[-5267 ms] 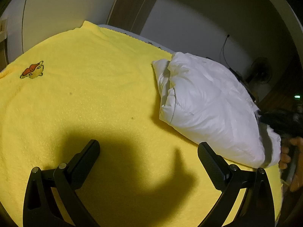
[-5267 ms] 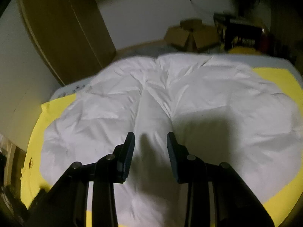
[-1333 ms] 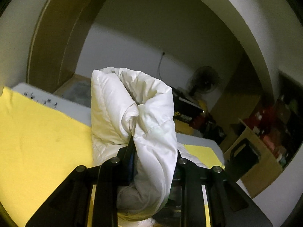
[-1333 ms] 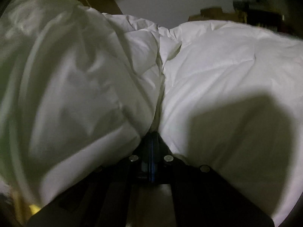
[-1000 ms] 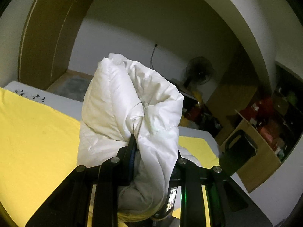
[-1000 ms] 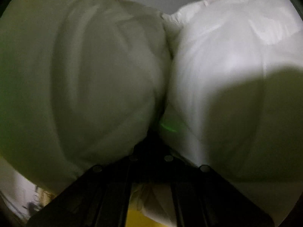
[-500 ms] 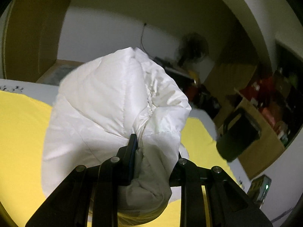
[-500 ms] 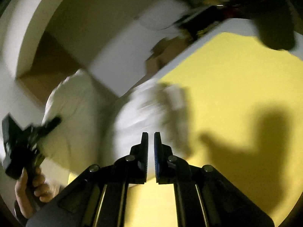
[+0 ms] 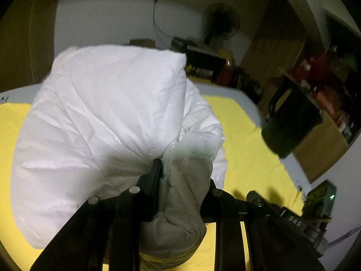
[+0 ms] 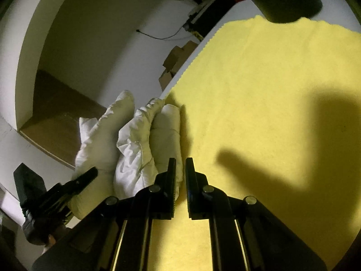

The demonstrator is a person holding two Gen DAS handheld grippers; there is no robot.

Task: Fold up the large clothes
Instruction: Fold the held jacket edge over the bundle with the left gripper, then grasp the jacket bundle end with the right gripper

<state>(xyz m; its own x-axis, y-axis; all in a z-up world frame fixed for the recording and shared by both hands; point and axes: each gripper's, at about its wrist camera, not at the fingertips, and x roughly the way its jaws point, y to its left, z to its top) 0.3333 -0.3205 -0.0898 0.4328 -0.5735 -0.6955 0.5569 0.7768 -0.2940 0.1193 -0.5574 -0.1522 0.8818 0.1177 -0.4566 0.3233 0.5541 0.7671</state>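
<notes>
A puffy white jacket (image 9: pixel 101 124) is bunched up over the yellow blanket (image 9: pixel 243 140) on the bed. My left gripper (image 9: pixel 182 176) is shut on a thick fold of it, and its jaws are opening. The left finger (image 9: pixel 155 176) shows, while the right one is buried in fabric. In the right wrist view the jacket (image 10: pixel 135 140) lies rolled at the blanket's left edge, with a finger (image 10: pixel 86 176) of the left gripper against it. My right gripper (image 10: pixel 180 160) hangs over bare blanket (image 10: pixel 270 79) just right of the jacket, its jaws a narrow slit apart with nothing between them.
A black bin (image 9: pixel 291 124) stands beyond the bed's right side, with cluttered shelves (image 9: pixel 327 79) behind it. A fan (image 9: pixel 222 22) and cardboard boxes (image 10: pixel 178 56) sit by the far wall. The blanket's edge (image 10: pixel 191 63) marks the bed's far side.
The right gripper has let go of the jacket and swung right over bare blanket, its jaws now slightly apart. The left gripper has sunk toward the bed with the jacket.
</notes>
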